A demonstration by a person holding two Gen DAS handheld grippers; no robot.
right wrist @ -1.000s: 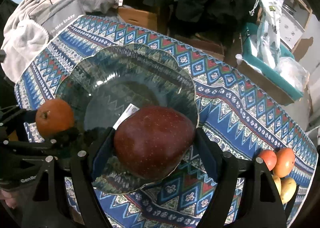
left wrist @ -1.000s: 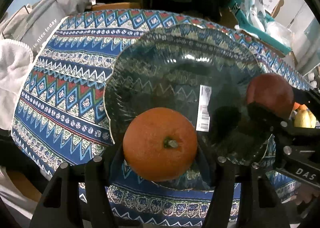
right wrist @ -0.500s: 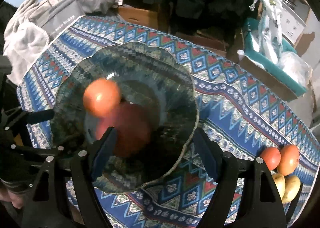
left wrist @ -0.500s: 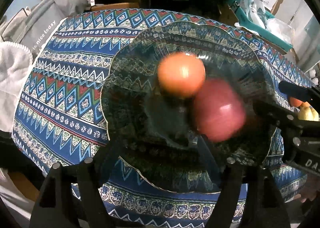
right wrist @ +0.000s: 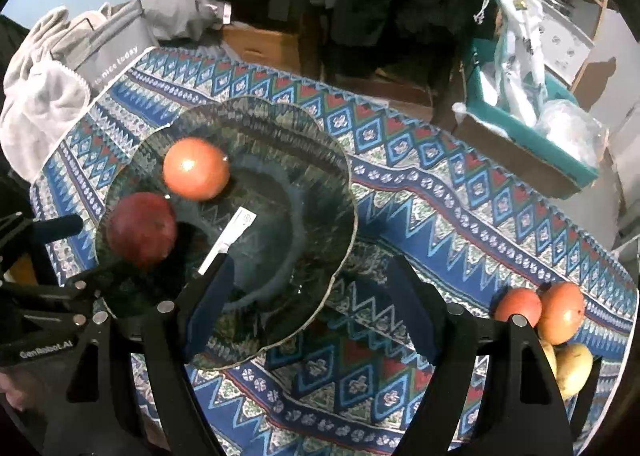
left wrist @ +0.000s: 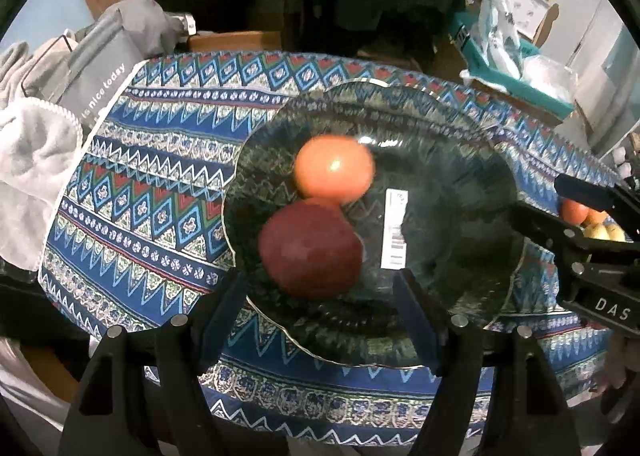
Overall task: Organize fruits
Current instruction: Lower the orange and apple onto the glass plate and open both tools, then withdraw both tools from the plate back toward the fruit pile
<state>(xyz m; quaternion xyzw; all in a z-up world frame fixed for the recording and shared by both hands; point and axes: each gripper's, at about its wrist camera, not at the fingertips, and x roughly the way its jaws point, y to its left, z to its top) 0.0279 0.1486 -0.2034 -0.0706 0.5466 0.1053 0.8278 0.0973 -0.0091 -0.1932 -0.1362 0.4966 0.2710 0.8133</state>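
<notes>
the orange [left wrist: 334,170] and apple [left wrist: 310,250] sit touching in the bowl [left wrist: 460,128] on the surface [right wrist: 480,208]; a fruit pile [right wrist: 548,320] lies well apart to its right.

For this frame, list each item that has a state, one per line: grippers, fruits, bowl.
Left gripper: open, holding nothing.
Right gripper: open, holding nothing.
Orange: in the glass bowl, blurred.
Red apple: in the bowl, against the orange.
Fruit pile: on the tablecloth, outside the bowl.
</notes>
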